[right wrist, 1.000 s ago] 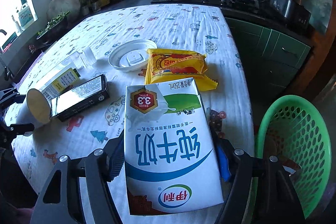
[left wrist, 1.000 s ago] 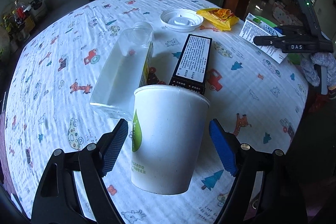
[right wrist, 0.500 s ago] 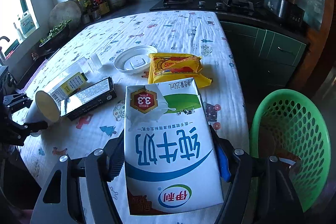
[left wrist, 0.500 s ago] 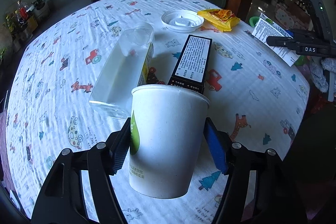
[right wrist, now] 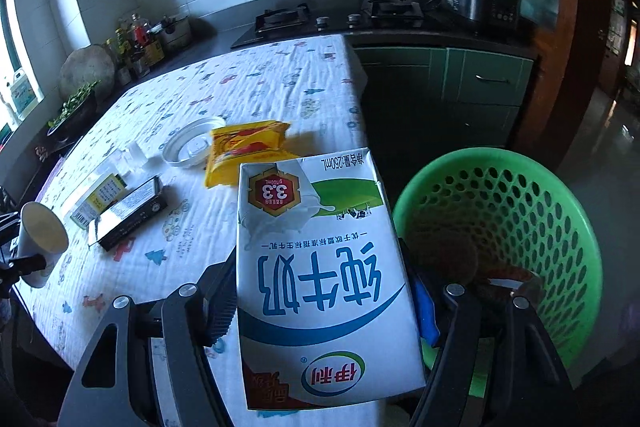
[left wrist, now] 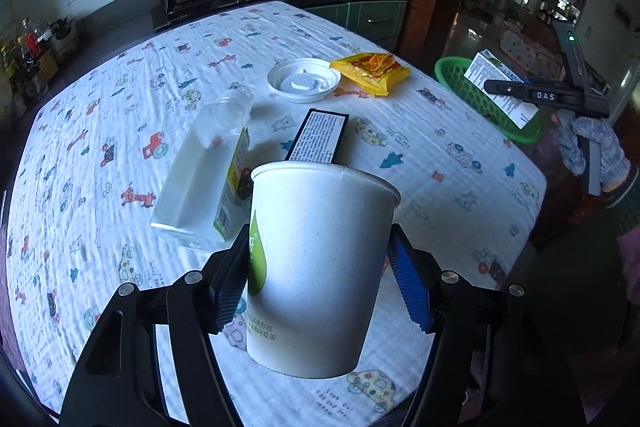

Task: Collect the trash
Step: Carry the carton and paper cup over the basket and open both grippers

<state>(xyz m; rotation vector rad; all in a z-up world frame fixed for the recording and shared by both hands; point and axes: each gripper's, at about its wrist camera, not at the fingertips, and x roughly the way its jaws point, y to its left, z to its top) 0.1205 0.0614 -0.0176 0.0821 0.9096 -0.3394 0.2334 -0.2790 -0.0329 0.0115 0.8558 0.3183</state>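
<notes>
Holding trash in both hands, you have your left gripper (left wrist: 318, 277) clamped on a white paper cup (left wrist: 316, 263), pads pressed to its sides, above the near edge of the table (left wrist: 120, 115). Your right gripper (right wrist: 320, 295) is clamped on a milk carton (right wrist: 320, 267), carried beside the green basket (right wrist: 560, 227) that sits off the table's corner.

Crushing is the first risk: the cup wall is thin, and a harder squeeze would likely buckle it and let it slip out. The carton is gripped low on its body and stands tall above the jaws, so a quick swing toward the basket could tip it out short of the rim. If you let go before the carton is over the opening, it would probably strike the rim and fall to the floor.

Left on the cloth are a clear plastic bottle (left wrist: 208, 163), a black box (left wrist: 320, 135), a white lid (left wrist: 304, 83) and a yellow snack packet (left wrist: 370, 73), all near one another, so a later reach could knock a neighbour.

You cannot see the inside of the cup from the left view. The carton hides part of the right pads and the basket's near wall, and what lies dark in the basket's bottom is hard to identify.
</notes>
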